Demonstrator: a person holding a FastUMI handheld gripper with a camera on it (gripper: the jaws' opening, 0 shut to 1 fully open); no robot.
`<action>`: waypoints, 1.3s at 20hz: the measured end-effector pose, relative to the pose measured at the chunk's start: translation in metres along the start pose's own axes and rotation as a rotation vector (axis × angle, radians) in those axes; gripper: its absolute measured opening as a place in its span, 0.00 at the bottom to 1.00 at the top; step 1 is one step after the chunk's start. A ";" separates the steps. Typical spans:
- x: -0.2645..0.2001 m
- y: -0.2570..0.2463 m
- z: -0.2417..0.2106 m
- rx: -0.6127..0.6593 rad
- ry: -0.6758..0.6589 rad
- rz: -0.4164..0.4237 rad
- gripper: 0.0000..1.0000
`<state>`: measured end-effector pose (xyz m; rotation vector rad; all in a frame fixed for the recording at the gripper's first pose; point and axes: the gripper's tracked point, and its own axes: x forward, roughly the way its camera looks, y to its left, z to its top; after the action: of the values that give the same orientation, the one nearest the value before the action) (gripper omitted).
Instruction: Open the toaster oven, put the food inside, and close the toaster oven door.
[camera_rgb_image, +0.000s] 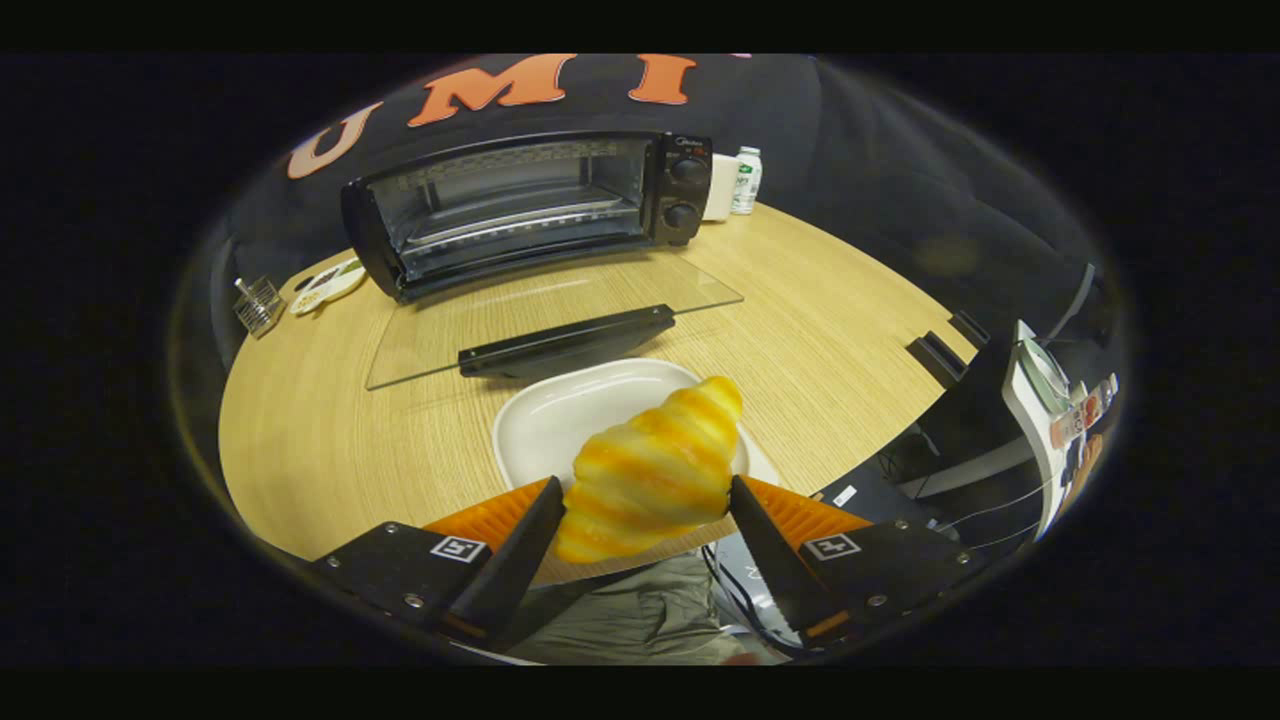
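The wooden bench (330, 440) carries the open toaster oven (530, 210), a white plate (560, 415), a wire rack (258, 303) and a bottle (746, 180).

We see the croissant (652, 478), glossy yellow with orange-brown bands, clamped between the gripper (645, 512), whose two fingers press its flanks; its pointed tip aims toward 1 o'clock, lifted above the white plate (560, 415) just beyond the fingers. At 12 o'clock from the plate lies the toaster oven (530, 210), black, two knobs on its right panel, cavity and wire rack exposed. Its glass door (560, 320) is folded fully down onto the wooden table, the black handle (567, 342) nearest the plate.
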<state>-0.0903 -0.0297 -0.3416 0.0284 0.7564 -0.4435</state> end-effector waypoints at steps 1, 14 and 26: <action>-0.001 0.000 -0.003 -0.006 0.004 -0.002 1.00; -0.037 -0.006 0.051 -0.004 -0.105 0.101 0.83; -0.043 0.035 0.128 -0.063 -0.213 0.251 0.82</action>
<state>-0.0194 -0.0055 -0.2237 0.0166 0.5474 -0.1798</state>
